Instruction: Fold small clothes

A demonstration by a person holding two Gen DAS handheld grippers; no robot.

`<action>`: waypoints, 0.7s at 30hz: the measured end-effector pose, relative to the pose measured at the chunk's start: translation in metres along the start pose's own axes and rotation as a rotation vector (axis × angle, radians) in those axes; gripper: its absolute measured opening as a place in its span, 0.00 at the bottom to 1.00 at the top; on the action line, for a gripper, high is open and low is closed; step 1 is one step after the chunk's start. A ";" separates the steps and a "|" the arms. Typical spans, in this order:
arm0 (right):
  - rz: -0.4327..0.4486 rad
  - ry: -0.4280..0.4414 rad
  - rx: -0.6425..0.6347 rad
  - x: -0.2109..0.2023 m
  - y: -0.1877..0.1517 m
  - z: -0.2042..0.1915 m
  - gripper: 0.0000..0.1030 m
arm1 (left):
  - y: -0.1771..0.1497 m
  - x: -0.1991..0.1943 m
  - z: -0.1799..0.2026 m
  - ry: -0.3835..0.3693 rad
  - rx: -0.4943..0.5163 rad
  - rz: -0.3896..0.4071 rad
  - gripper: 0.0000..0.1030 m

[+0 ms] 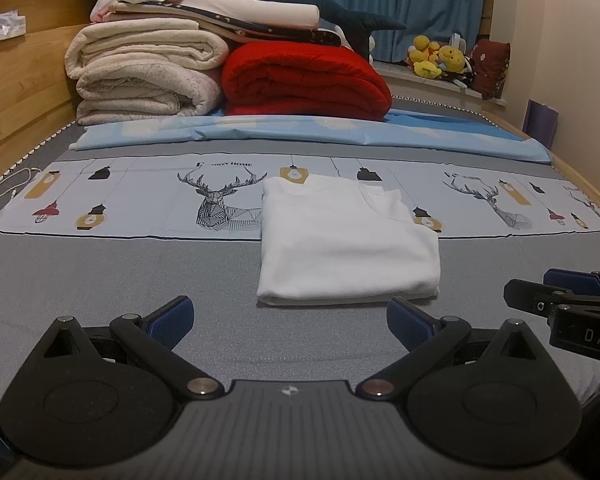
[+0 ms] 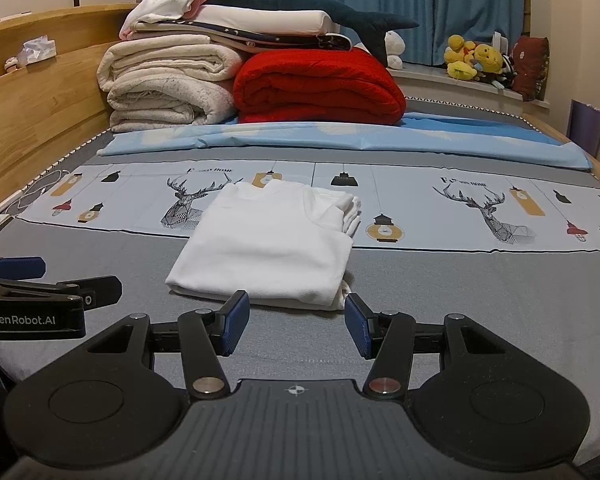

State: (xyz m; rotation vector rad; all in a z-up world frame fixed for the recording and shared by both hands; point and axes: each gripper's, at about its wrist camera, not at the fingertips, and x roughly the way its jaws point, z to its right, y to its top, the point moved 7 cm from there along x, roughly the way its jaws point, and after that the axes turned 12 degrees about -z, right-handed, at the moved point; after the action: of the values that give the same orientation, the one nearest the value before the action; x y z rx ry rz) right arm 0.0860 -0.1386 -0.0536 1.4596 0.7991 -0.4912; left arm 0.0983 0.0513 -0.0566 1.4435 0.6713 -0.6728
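One folded white garment (image 1: 346, 240) lies mid-frame on my grey bed (image 1: 100, 272), collar toward the top, long axis running away. My two grippers, left (image 1: 290, 322) and right (image 2: 296, 322), hang open, empty.

A soft, matt cotton-like weave is seen on the white shirt (image 1: 348, 240); the bed (image 1: 120, 272) is covered in grey woven cloth, edged by smooth varnished wood.
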 end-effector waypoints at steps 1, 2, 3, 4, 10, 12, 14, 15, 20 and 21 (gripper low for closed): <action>-0.001 0.000 0.000 0.000 0.000 0.000 0.53 | 0.000 0.000 0.000 0.000 -0.001 0.000 1.00; -0.001 0.000 0.000 0.000 0.000 0.000 0.53 | 0.000 0.000 0.000 -0.001 -0.001 0.000 1.00; -0.001 0.000 0.000 0.000 0.000 0.000 0.53 | 0.000 0.000 0.000 -0.002 -0.001 -0.001 1.00; 0.000 0.000 -0.001 0.000 0.000 0.000 0.53 | 0.000 0.000 0.000 -0.002 0.000 -0.001 1.00; -0.002 0.001 -0.002 0.000 -0.001 0.001 0.53 | 0.000 0.000 0.001 -0.002 0.003 0.000 1.00; -0.002 0.001 -0.002 0.000 -0.001 0.001 0.53 | 0.000 0.000 0.001 -0.002 0.003 0.001 1.00; -0.002 0.001 -0.002 0.000 -0.001 0.001 0.53 | -0.001 0.000 0.001 -0.002 0.005 0.002 1.00; -0.002 0.001 -0.003 0.000 -0.001 0.001 0.53 | -0.001 0.000 0.001 -0.002 0.007 0.002 1.00; -0.002 0.001 -0.002 0.000 -0.001 0.001 0.53 | -0.001 0.000 0.001 -0.004 0.008 0.002 1.00; -0.002 0.000 -0.002 0.000 -0.001 0.001 0.53 | -0.001 0.000 0.001 -0.004 0.008 0.003 1.00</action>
State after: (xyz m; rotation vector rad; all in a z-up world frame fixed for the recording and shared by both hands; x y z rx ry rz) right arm 0.0854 -0.1396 -0.0540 1.4572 0.8010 -0.4911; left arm 0.0979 0.0501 -0.0572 1.4499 0.6641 -0.6769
